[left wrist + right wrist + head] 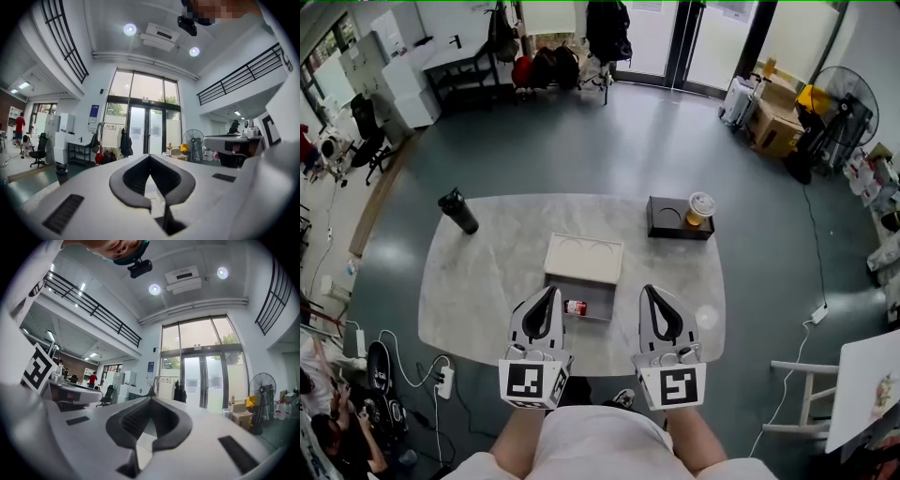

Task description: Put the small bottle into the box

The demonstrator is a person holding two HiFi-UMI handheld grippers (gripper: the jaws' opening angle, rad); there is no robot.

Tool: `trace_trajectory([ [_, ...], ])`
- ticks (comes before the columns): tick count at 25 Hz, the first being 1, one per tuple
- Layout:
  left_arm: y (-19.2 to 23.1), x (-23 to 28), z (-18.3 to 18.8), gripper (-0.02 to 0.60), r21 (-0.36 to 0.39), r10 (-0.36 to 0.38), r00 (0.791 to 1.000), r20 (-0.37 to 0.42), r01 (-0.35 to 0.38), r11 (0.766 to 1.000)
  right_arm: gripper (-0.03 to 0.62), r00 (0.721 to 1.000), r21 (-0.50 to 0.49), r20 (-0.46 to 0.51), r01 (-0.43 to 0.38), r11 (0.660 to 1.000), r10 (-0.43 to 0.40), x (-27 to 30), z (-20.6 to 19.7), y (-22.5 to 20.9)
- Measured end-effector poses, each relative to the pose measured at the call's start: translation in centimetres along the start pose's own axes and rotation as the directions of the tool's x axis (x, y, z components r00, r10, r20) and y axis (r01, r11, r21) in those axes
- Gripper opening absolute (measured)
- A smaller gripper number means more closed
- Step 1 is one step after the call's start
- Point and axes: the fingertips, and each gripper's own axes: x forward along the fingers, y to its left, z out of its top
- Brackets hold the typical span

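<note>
Fingers on both the left gripper (551,290) and right gripper (647,290) are pinched shut, empty, bottom center, and the small bottle (576,307) lies sideways inside the box (584,259) mid-frame, long axis left-right; can't tell the cap end.

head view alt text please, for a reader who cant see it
Seen from above, a left claw and right claw, both shut and empty, hover at the near edge of a pale table, either side of an open box with a small bottle inside. A dark flask sits far left.
</note>
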Motion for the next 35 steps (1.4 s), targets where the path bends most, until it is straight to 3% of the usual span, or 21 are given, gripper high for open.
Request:
trace_trajectory([
  [9,-2.0,-0.5,1.7,0.020,0.008,-0.005,0.999,0.050,0.005,1.000,0.025,0.999,-0.018,0.037,0.003,1.000,-0.003,-1.4,1.4,-1.2],
  [24,-3.6,0.1,1.5,0.020,-0.017,-0.048,0.997,0.055,0.049,0.999,0.025,0.999,-0.020,0.040,-0.001,1.000,0.002,-1.4,1.4,-0.9],
  [35,-3.6,0.2,1.6,0.020,-0.010,-0.041,0.998,0.043,0.042,0.999,0.025,0.999,-0.022,0.041,0.014,1.000,-0.013,-1.9,1.5,-1.7],
])
